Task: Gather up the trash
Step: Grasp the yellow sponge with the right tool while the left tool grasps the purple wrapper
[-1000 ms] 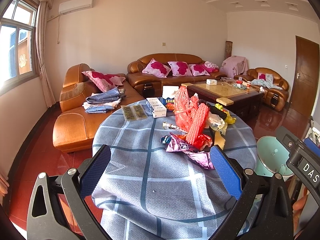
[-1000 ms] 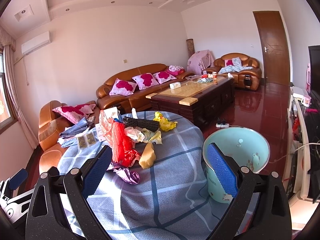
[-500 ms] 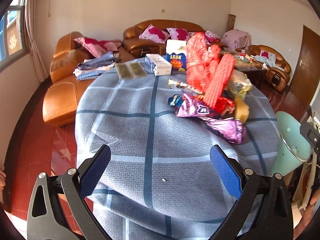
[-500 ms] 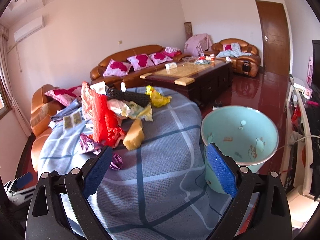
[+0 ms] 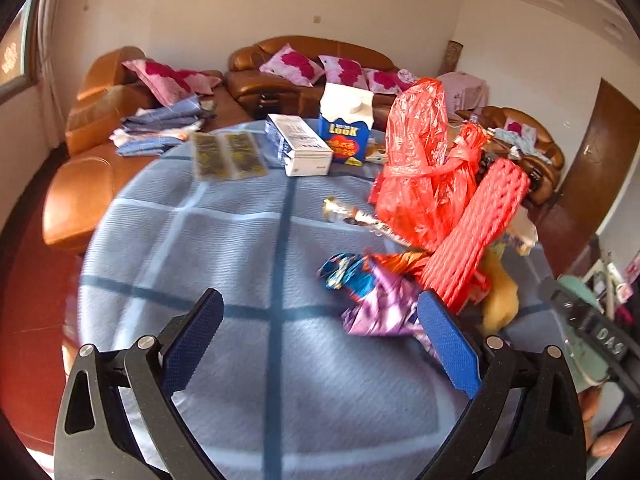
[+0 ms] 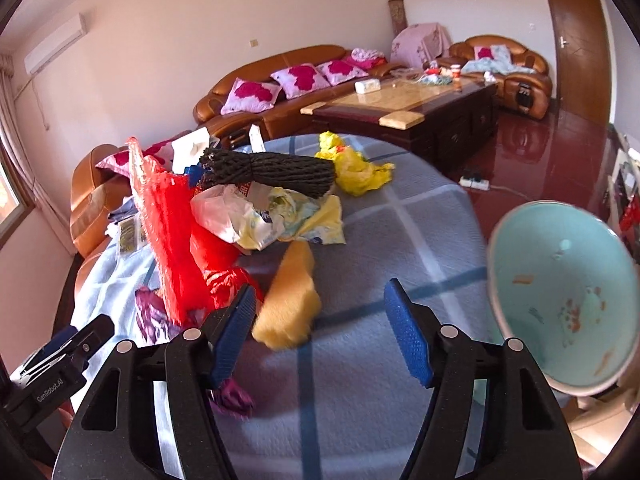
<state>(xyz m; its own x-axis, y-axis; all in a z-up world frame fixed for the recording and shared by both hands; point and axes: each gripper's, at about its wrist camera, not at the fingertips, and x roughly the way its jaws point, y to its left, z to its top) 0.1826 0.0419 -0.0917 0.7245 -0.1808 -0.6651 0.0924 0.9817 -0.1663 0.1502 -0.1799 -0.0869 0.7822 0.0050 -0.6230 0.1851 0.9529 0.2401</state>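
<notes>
A trash pile lies on the round table's blue checked cloth (image 5: 224, 240). In the left wrist view my left gripper (image 5: 320, 316) is open, low over the cloth. A crumpled purple wrapper (image 5: 380, 308) lies just inside its right fingertip (image 5: 440, 324). Behind it are a red foam net (image 5: 476, 240) and a red plastic bag (image 5: 420, 168). In the right wrist view my right gripper (image 6: 320, 300) is closing. The near end of a yellow sponge (image 6: 290, 300) sits between its jaws, against the left finger (image 6: 236, 328) and apart from the right one. The teal bin (image 6: 560, 292) stands at the right.
Further back on the table are a blue milk carton (image 5: 346, 128), a white box (image 5: 300, 148), sachets (image 5: 228, 156), a black net roll (image 6: 268, 170), a yellow bag (image 6: 356, 168) and crumpled plastic bags (image 6: 272, 216). Leather sofas (image 6: 280, 96) and a coffee table (image 6: 400, 108) stand beyond.
Both grippers have moved forward and down toward the trash pile. The right gripper's jaws have narrowed, and the yellow sponge now reaches between them. The purple wrapper has come up to the left gripper's right fingertip.
</notes>
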